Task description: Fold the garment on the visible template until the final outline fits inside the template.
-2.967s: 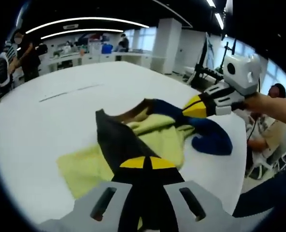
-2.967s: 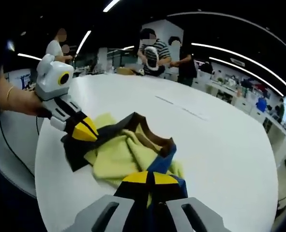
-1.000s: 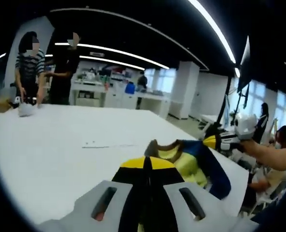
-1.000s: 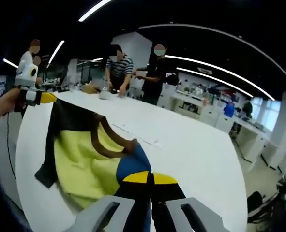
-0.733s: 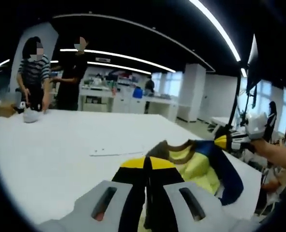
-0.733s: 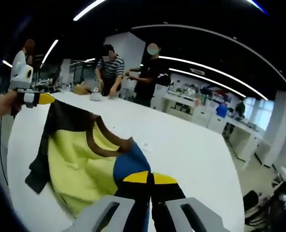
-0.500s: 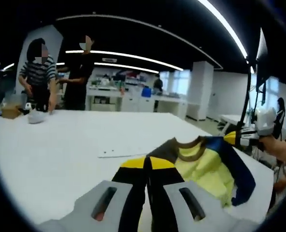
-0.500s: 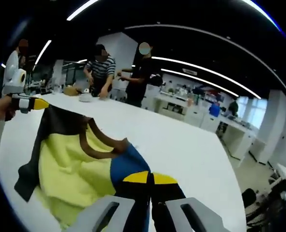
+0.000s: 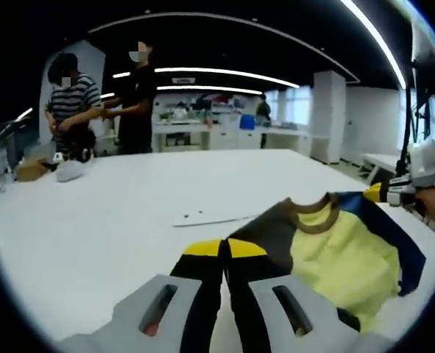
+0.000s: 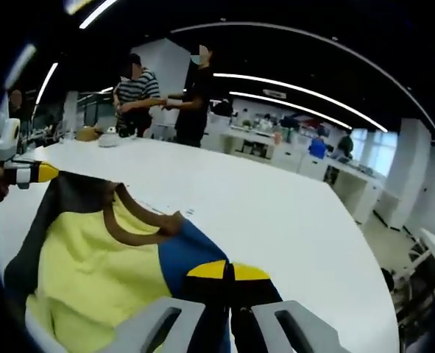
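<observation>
I have the shirt (image 9: 335, 250) stretched between my two grippers, lifted off the white table (image 9: 129, 220) at its top edge, and the coming move turns on that stretch. Its long axis from one held corner to the other runs across in front of me, roughly along the table's near edge.

My left gripper (image 9: 224, 250) is clenched on the dark shoulder, cloth pinched between its yellow tips. In the left gripper view the right gripper (image 9: 383, 193) sits far across at the blue shoulder, the brown collar (image 9: 314, 218) between the two. My right gripper (image 10: 230, 272) is clenched on the blue shoulder; in its view the left gripper (image 10: 37, 172) is far off at the dark shoulder.

The yellow body hangs below the held edge, toward me; I cannot tell whether its hem touches the table. A thin pale line (image 9: 213, 218) marks the table beyond the shirt, possibly the template (image 10: 169, 211); I judge the shirt lies on my side of it. Neither hand is clearly nearer it.
</observation>
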Tool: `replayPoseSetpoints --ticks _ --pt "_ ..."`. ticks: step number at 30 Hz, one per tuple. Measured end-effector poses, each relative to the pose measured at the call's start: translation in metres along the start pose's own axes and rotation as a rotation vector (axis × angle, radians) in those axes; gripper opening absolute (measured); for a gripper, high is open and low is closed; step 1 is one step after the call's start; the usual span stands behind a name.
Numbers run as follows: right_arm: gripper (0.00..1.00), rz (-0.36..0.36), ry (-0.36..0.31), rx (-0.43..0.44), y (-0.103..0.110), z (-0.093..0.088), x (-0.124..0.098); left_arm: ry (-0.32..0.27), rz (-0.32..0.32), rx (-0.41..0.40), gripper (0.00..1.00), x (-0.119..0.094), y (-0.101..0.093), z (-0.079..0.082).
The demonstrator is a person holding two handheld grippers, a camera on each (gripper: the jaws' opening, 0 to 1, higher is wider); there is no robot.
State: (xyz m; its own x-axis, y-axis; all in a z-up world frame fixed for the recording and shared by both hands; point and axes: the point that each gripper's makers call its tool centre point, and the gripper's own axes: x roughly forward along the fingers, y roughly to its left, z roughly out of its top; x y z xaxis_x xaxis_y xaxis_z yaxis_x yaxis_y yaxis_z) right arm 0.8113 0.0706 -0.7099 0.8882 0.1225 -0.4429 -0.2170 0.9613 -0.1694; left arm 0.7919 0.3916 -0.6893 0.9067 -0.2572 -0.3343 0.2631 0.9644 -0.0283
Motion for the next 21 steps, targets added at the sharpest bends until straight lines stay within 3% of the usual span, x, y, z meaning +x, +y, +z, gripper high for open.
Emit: replayPoseSetpoints --ticks 6,15,21 --pt "0.00 -0.013 0.065 -0.009 0.001 -0.023 0.024 0.041 0.010 0.046 0.00 0.016 0.002 -0.016" --pt "0.00 -0.009 0.108 0.025 0.002 -0.035 0.036 0.126 0.040 0.084 0.00 0.027 0.015 -0.048" --pt "0.00 0.014 0.127 0.028 0.006 -0.040 0.036 0.127 0.055 0.111 0.00 0.025 0.022 -0.049"
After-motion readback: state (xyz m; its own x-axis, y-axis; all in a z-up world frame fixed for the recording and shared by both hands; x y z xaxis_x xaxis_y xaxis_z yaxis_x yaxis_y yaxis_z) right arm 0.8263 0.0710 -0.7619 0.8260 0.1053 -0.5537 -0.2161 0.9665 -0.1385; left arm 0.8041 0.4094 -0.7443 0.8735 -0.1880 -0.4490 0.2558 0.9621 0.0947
